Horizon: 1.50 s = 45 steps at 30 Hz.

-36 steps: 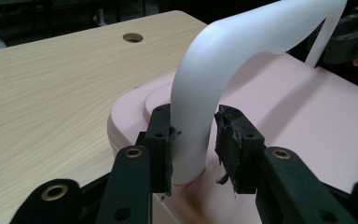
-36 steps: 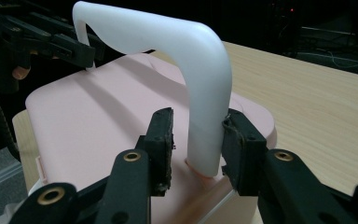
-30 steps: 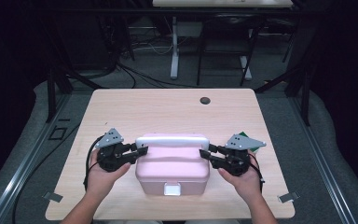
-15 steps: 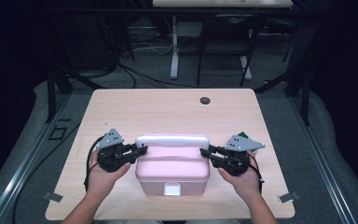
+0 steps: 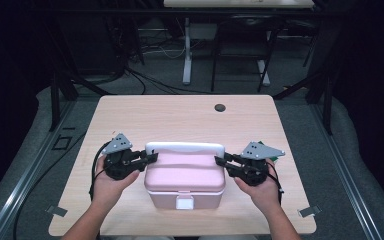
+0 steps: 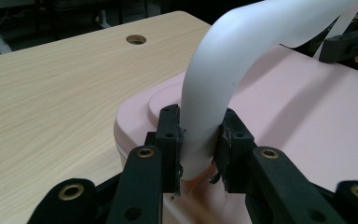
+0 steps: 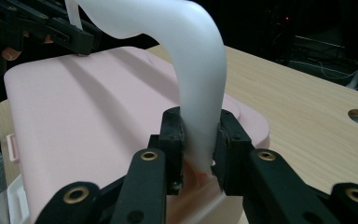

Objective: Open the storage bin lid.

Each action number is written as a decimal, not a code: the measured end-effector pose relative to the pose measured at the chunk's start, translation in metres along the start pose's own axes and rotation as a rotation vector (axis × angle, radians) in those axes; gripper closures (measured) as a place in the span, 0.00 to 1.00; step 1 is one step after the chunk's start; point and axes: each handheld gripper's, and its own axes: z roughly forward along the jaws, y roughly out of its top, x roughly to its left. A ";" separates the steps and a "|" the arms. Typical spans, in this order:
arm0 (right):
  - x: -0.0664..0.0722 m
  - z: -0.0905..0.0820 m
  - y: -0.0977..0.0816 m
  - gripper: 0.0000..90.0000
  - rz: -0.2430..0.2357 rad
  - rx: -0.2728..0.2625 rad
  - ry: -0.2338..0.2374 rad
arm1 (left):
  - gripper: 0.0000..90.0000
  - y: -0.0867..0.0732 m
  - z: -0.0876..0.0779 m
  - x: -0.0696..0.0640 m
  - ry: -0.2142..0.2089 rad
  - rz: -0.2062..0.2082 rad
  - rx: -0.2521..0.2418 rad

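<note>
Light wood counter (image 5: 145, 115), round cable hole (image 5: 220, 107) near the far edge, right of centre

Pink lidded box (image 5: 185, 175) sits at the middle of the near edge, small white latch (image 5: 184, 202) on its near face. Lid is on. White handle (image 5: 185, 148) arches across the lid along its far side, one end at each short side of the box

Left hand-held gripper (image 5: 149, 158) comes in from the box's left side, person's left hand (image 5: 111, 184) wrapped around its body. In the left gripper view the jaws have just been closing and now clamp the left end of the handle (image 6: 214, 88), right where it bends down to the lid (image 6: 307, 116); pads (image 6: 176, 140) pressed on both sides of the white plastic

Right hand-held gripper (image 5: 222, 163) mirrors it from the right side, right hand (image 5: 261, 189) behind it. Right gripper view: jaws also just been closing, now squeezing the right end of the handle (image 7: 200, 84) at its base, pads (image 7: 177, 140) touching it on both sides. Pink lid (image 7: 84, 112) runs off to the left of that view, the other gripper (image 7: 81, 39) on the far end of the handle

Grey three-cornered plates on top of both grippers, cables trailing back along the forearms

Something small and green (image 5: 276, 160) on the counter just right of the right gripper, mostly hidden, can't tell what it is
</note>
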 end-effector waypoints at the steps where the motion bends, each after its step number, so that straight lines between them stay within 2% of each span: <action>1: 0.000 -0.001 0.001 0.83 -0.001 0.003 -0.002 | 0.81 0.002 -0.001 0.000 -0.002 -0.002 0.004; 3: -0.001 -0.001 0.004 0.83 0.011 -0.007 0.003 | 0.81 0.005 -0.001 0.001 -0.005 -0.001 0.007; 6: -0.002 -0.002 0.006 0.83 0.016 0.001 0.005 | 0.80 0.006 -0.001 0.002 -0.010 -0.021 0.003; 9: -0.002 0.000 0.008 0.83 0.016 -0.006 0.001 | 0.76 0.007 -0.005 0.003 -0.020 -0.026 -0.015; 10: -0.003 -0.002 0.009 0.83 0.018 0.010 0.005 | 0.74 0.007 -0.007 0.002 -0.018 -0.027 -0.019; 18: -0.003 -0.001 0.011 0.83 0.022 0.010 0.003 | 0.73 0.006 -0.030 0.003 -0.013 -0.019 -0.031; 22: -0.004 -0.001 0.013 0.83 0.024 0.013 0.005 | 0.74 -0.002 -0.039 0.005 -0.006 -0.029 -0.025; 35: -0.006 -0.002 0.018 0.83 0.043 0.012 0.005 | 0.84 -0.026 -0.062 0.008 -0.006 -0.049 -0.019; 45: -0.008 -0.003 0.021 0.83 0.056 0.021 0.012 | 0.95 -0.038 -0.054 -0.002 -0.044 -0.041 0.017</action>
